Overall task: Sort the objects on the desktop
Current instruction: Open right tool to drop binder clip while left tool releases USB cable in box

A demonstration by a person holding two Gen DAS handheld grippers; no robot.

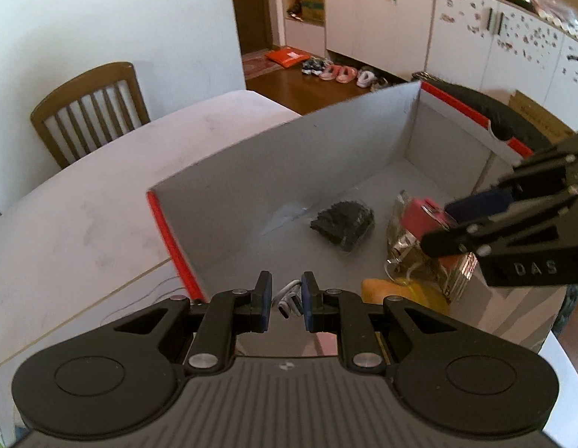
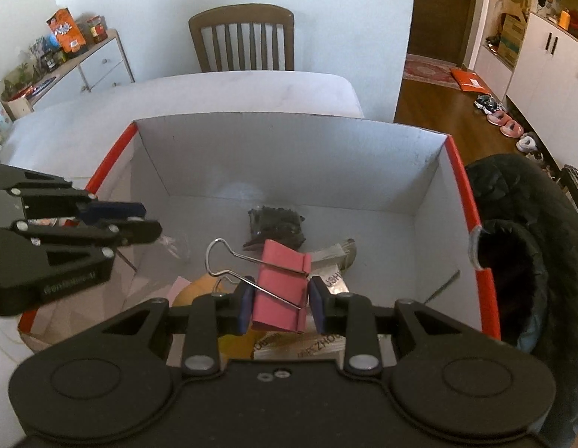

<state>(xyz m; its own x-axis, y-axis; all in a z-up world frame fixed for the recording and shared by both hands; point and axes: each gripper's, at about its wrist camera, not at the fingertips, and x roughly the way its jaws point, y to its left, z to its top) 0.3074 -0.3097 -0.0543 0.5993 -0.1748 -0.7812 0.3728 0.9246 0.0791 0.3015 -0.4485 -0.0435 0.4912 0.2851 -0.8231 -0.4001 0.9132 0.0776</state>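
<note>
My right gripper (image 2: 277, 304) is shut on a pink binder clip (image 2: 279, 287) and holds it above the inside of a grey cardboard box with a red rim (image 2: 289, 156). In the left wrist view the clip (image 1: 419, 218) shows in the right gripper (image 1: 444, 224). My left gripper (image 1: 287, 298) is narrowly shut on a white USB cable (image 1: 289, 298) over the box's near left corner. In the box lie a black bag of small parts (image 1: 343, 224), a shiny foil packet (image 1: 408, 246) and a yellow-orange object (image 1: 386, 289).
The box (image 1: 274, 160) stands on a white table (image 1: 102, 201). A wooden chair (image 1: 87, 112) stands beyond the table. A dark padded jacket (image 2: 524, 246) lies to the right of the box. A cabinet with clutter (image 2: 64, 48) stands at far left.
</note>
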